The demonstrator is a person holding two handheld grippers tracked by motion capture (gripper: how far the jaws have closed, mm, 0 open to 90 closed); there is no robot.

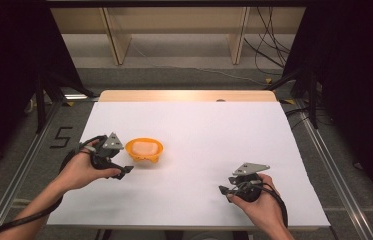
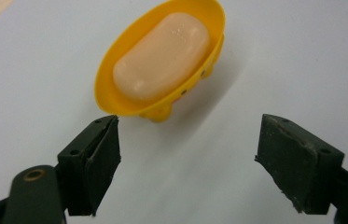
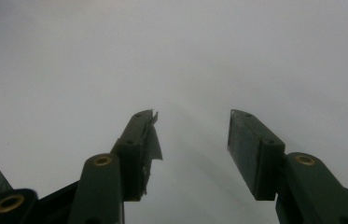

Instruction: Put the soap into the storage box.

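Left of centre on the white desk (image 1: 199, 145), the oval yellow plastic dish (image 1: 144, 149) cradles a peach soap bar (image 1: 144, 148); left gripper (image 1: 122, 169) gapes at its seven o'clock, right gripper (image 1: 225, 190) hangs parted, well apart.

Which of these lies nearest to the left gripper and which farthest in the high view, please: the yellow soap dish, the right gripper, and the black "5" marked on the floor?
1. Yellow soap dish, just to the right of the left gripper, on the white table.
2. Black "5", off the table's left edge, on the floor.
3. Right gripper, across the table at the near right.
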